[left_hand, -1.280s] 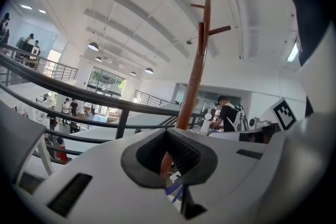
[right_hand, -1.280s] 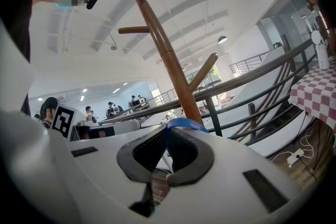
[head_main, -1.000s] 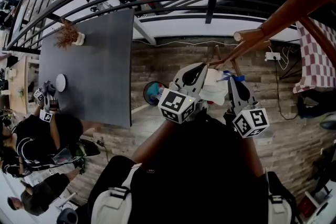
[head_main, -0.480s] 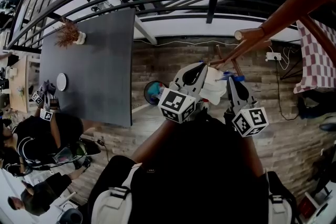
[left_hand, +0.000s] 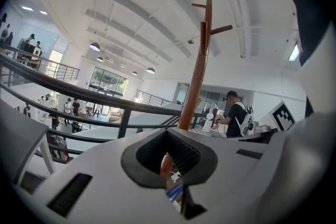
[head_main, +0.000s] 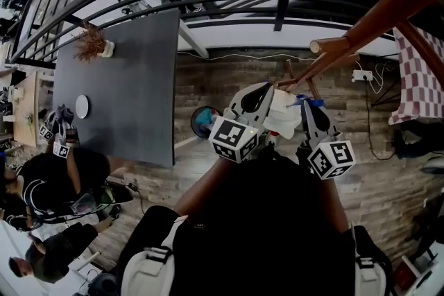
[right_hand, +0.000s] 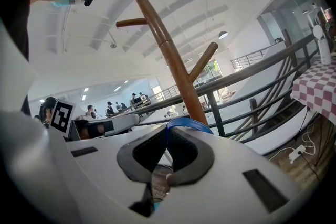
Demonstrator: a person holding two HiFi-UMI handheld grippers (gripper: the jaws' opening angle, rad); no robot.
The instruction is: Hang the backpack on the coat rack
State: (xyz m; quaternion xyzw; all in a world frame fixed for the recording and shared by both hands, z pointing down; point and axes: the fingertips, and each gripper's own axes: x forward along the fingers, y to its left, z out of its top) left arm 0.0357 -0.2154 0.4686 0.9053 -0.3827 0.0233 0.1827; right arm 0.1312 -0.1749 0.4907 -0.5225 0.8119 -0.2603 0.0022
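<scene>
Nothing moved: left gripper (left_hand: 172, 181) grips backpack (head_main: 281, 116); right gripper (right_hand: 167, 152) pinches blue loop (right_hand: 185, 122), plain only in its view

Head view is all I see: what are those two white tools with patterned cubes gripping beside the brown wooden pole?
Observer: The right gripper has its fingers closed on a blue loop strap.
Visitor: Is it on a hook yet?
Observer: No. On the brown wooden coat rack, the pegs that show are bare.
Visitor: And the left tool?
Observer: The left gripper has its fingers together; a small white tag shows through the hollow between them.
</scene>
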